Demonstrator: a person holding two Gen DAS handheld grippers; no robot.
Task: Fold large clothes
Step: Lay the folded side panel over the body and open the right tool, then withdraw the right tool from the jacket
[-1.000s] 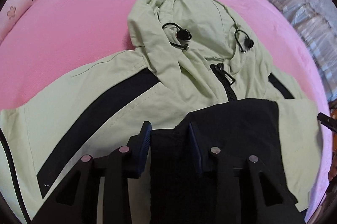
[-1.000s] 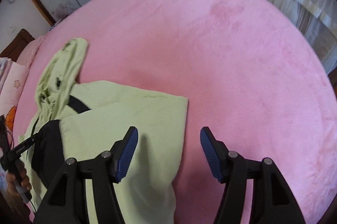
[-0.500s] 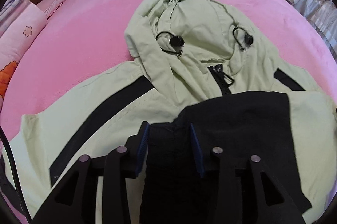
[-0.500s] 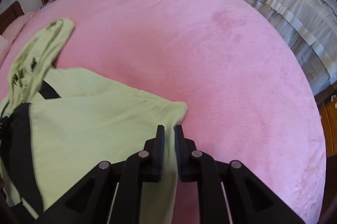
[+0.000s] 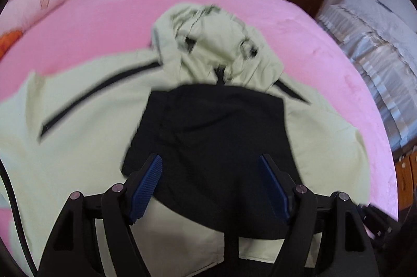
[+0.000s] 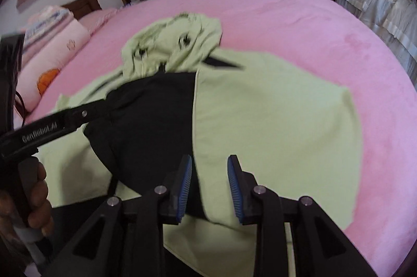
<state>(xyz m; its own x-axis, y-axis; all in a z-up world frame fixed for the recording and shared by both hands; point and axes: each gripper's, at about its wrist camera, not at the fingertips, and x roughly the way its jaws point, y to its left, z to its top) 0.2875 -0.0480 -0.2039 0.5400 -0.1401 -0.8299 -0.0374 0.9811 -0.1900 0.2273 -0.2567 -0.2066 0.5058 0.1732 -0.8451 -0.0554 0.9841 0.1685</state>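
My left gripper (image 5: 209,185) has just opened off the black panel (image 5: 216,136) of the jacket (image 6: 273,125) on the pink bed (image 5: 104,16); my right gripper (image 6: 209,185), now over the jacket's middle, has reopened, clamping nothing; both sleeves look folded in.

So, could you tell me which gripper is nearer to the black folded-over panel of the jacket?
Left. The left gripper sits directly over the black panel, jaws open astride it. The right gripper sits at the panel's right edge, over the green sleeve, jaws apart.

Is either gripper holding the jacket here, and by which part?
Neither: left gripper open over the light green and black hooded jacket, right gripper just reopening, pads off the fabric.
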